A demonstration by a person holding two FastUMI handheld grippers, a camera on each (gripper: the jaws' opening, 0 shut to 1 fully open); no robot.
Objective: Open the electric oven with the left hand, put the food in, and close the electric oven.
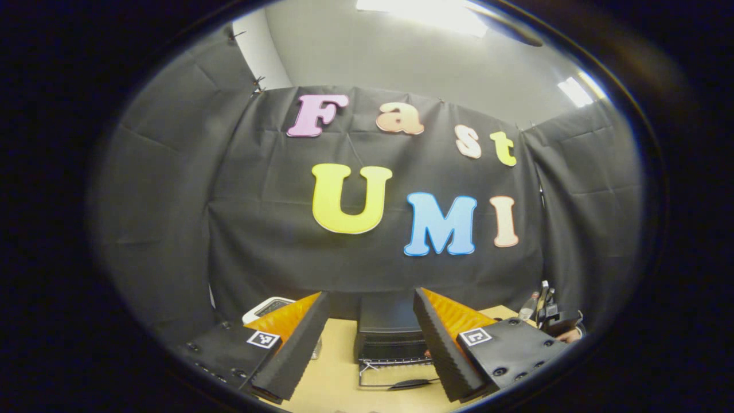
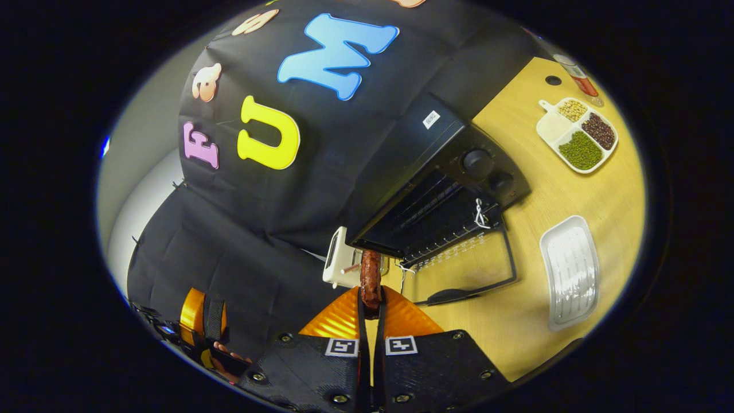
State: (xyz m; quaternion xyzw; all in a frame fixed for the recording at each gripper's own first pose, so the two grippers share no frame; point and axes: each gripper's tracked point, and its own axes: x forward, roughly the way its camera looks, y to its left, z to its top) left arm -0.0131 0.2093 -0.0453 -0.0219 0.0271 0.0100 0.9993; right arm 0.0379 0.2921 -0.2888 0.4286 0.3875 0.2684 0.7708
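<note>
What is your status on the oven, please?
Left gripper open, empty. Right gripper shut on sausage. Oven door down. Path clear.

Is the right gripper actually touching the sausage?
Touching. The right gripper view shows the right gripper shut on the sausage, both fingers pressing its lower end while the rest sticks out toward the open oven.

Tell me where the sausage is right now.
In the right gripper view, the sausage is clamped upright in the right tool, just in front of the open oven and beside the white toaster.
</note>
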